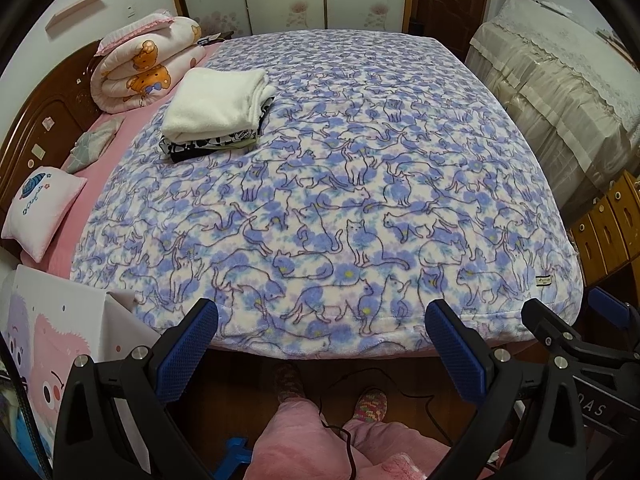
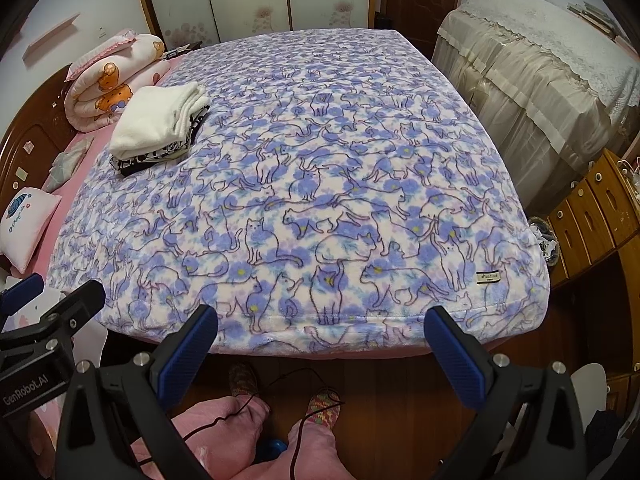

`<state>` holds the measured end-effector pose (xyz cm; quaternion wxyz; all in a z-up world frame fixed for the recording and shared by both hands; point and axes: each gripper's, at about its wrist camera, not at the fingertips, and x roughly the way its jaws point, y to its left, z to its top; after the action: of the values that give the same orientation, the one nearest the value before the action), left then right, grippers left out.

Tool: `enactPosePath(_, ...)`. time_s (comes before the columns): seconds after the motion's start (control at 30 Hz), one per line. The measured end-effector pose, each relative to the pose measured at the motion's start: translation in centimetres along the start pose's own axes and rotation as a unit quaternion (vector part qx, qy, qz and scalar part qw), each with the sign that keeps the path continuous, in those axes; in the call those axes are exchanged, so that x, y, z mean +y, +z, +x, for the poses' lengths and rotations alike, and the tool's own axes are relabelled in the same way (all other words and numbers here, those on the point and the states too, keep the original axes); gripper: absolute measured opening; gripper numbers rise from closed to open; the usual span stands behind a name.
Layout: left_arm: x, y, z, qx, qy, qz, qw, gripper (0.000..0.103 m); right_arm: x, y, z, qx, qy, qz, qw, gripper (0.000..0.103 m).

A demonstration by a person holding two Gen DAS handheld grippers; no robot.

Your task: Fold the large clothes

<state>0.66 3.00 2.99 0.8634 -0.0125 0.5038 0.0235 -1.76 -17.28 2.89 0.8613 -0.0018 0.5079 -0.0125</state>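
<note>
At foot of bed, left gripper (image 1: 322, 322) and right gripper (image 2: 320, 322) both w/ fingers spread wide, holding nothing, cat-print blanket (image 1: 340, 184) spread flat, folded clothes stack (image 1: 218, 110) (white piece on top) on blanket's far left, near rolled quilt (image 1: 140, 64).

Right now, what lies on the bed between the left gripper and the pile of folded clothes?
Only the cat-print blanket, flat and bare, stretches from the open left gripper to the pile of folded clothes. The left wrist view shows this; the right wrist view agrees.
</note>
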Motion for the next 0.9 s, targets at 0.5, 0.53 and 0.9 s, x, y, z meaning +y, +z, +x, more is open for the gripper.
enactPosePath(0.5,-0.69,-0.21,-0.14,0.0,0.003,-0.004,1.0,0.103,0.0,0.26,0.18,0.002,0.0,-0.002,1.0,0.103)
enactPosePath(0.53,-0.71,-0.11,-0.13,0.0,0.003,-0.004,1.0,0.103,0.0,0.26,0.18,0.002,0.0,-0.002,1.0,0.103)
enactPosePath(0.9,-0.57,0.02,0.04,0.001,0.004,-0.003,1.0,0.103,-0.03,0.36,0.26,0.004,0.001,-0.003,1.0,0.103)
